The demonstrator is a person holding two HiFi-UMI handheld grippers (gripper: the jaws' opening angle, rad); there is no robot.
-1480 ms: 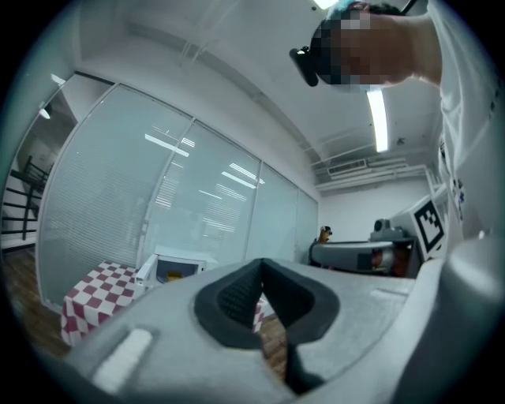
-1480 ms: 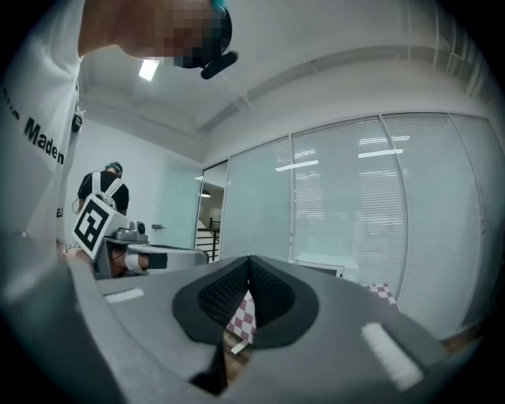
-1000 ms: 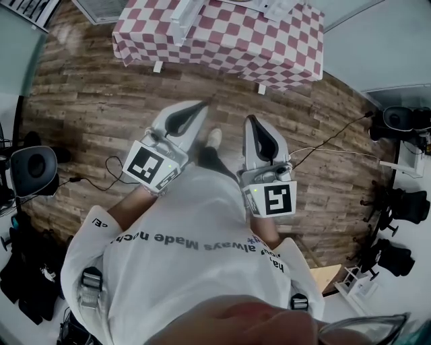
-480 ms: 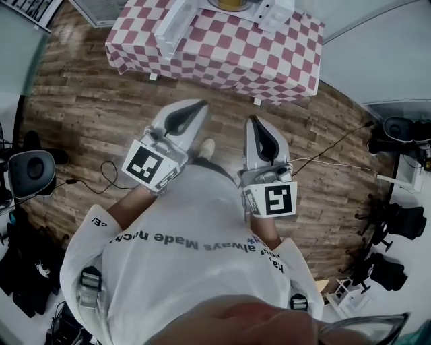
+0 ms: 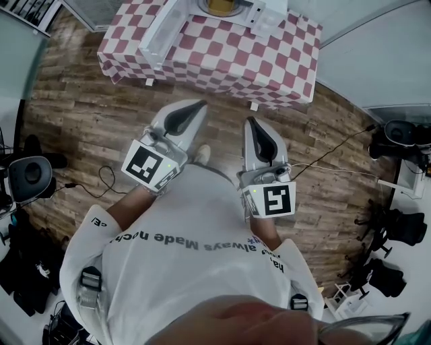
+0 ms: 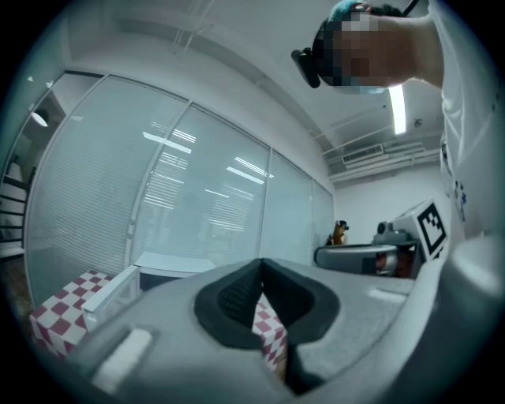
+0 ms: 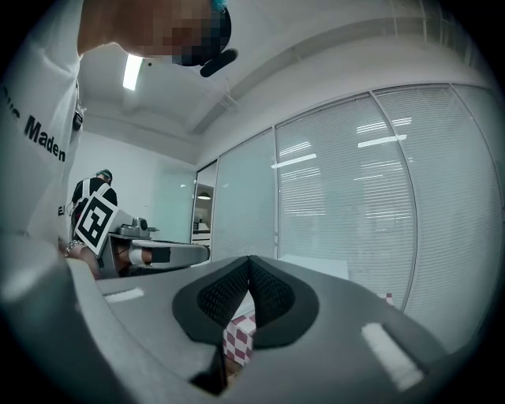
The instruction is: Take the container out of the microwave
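Nearer than a second ago, the table under its red-and-white checked cloth (image 5: 222,57) has slid lower in the head view. More of the white microwave oven (image 5: 264,11) standing on it has come into sight at the top edge.

At far left a round black object (image 5: 27,177) stands on the brown wood-plank floor (image 5: 87,114), with a thin black cable (image 5: 101,183) lying beside it. The microwave's white door (image 5: 160,30) is swung open to the left. The yellowish round container (image 5: 219,7) shows inside the open cavity, cut off by the frame's top edge.

The grey-white left gripper (image 5: 200,104) is held out level in front of the person's white shirt (image 5: 182,249), well apart from the table. Its black-padded jaws are pressed fully together with nothing between them.

Just to its right, the matching right gripper (image 5: 250,120) points the same way. Its jaws are likewise closed tight on nothing.

At far right, black equipment (image 5: 399,128) sits on the floor by the wall.
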